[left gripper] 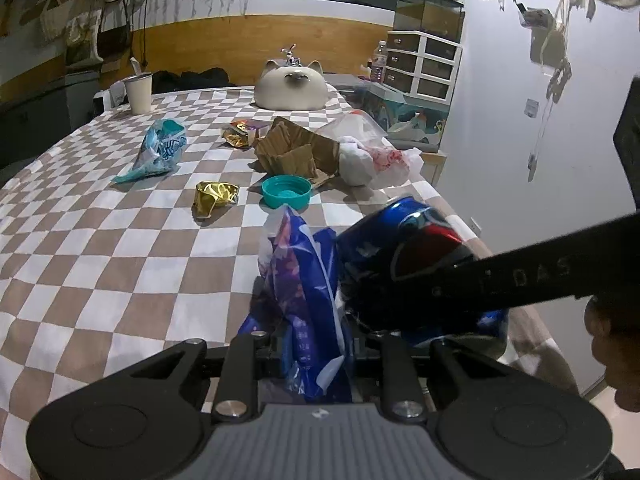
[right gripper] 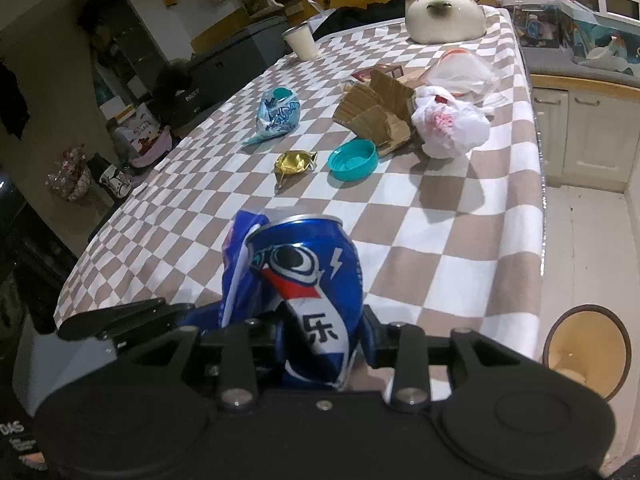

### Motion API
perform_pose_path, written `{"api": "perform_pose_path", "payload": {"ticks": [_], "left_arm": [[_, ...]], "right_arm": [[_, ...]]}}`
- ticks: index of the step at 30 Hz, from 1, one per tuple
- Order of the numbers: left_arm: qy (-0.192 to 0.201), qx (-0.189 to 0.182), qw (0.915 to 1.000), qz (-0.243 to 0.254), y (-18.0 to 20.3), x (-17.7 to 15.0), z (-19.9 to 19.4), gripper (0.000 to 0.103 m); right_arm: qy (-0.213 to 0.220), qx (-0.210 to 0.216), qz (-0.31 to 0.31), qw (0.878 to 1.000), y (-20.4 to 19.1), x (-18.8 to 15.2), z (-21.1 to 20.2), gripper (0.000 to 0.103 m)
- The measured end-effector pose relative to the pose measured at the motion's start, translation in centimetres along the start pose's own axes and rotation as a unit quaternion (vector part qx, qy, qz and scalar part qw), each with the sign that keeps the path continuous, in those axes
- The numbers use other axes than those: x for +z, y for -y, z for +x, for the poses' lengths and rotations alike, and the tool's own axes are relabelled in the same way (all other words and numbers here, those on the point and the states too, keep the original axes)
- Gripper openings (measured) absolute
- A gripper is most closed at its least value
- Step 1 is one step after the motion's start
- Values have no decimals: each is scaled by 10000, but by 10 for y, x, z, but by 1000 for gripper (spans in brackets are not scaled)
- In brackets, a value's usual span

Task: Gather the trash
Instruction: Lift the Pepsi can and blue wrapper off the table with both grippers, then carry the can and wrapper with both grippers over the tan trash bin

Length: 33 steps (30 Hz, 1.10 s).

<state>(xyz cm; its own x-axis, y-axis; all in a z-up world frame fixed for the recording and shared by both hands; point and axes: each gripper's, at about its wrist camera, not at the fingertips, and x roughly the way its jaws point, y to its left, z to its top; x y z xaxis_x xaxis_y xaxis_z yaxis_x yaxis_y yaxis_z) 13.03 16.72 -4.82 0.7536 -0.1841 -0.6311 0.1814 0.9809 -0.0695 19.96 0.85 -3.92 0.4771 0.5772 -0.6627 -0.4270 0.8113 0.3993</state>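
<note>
Trash collection over checkered table (left gripper: 100, 240): left hand-held gripper (left gripper: 308, 344) pinches a blue printed plastic bag (left gripper: 296, 280), while right hand-held gripper (right gripper: 320, 332) clasps a dented blue soda can (right gripper: 308, 272) beside the bag.

Both cameras sit just behind their own claws, looking forward and steeply down along the fingers across the checked tablecloth (left gripper: 120, 240).

The left wrist view rides low over the near table edge, its left gripper (left gripper: 308, 354) at the bottom of the frame, facing the white wall ahead and to the right.

The right wrist view looks from a spot further right, past the right gripper (right gripper: 320, 344), with floor and a round bin (right gripper: 586, 344) to its right.

Both share the blue can (left gripper: 404, 248) (right gripper: 308, 280) close up, and beyond it the teal lid (left gripper: 286, 191) (right gripper: 352, 160) and the cat-shaped ornament (left gripper: 290, 86) (right gripper: 444, 16) at the far end.
</note>
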Motion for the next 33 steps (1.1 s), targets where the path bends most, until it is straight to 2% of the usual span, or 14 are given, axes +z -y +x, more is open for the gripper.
{"api": "perform_pose_path", "payload": {"ticks": [4, 12, 19, 25, 33], "left_arm": [[117, 25, 9998, -142, -5, 6, -11, 25], [513, 133, 9978, -387, -4, 19, -44, 25], [604, 139, 9968, -507, 9, 21, -59, 25], [650, 114, 9965, -506, 30, 26, -63, 25], [705, -120, 9970, -293, 78, 33, -57, 25]], "right_arm": [[59, -4, -31, 10000, -1, 0, -1, 30], [525, -233, -270, 9980, -3, 2, -32, 30], [909, -417, -404, 9942, 3, 0, -63, 30], [1219, -767, -602, 9877, 13, -10, -92, 30], [1512, -1168, -463, 9805, 47, -25, -133, 30]]}}
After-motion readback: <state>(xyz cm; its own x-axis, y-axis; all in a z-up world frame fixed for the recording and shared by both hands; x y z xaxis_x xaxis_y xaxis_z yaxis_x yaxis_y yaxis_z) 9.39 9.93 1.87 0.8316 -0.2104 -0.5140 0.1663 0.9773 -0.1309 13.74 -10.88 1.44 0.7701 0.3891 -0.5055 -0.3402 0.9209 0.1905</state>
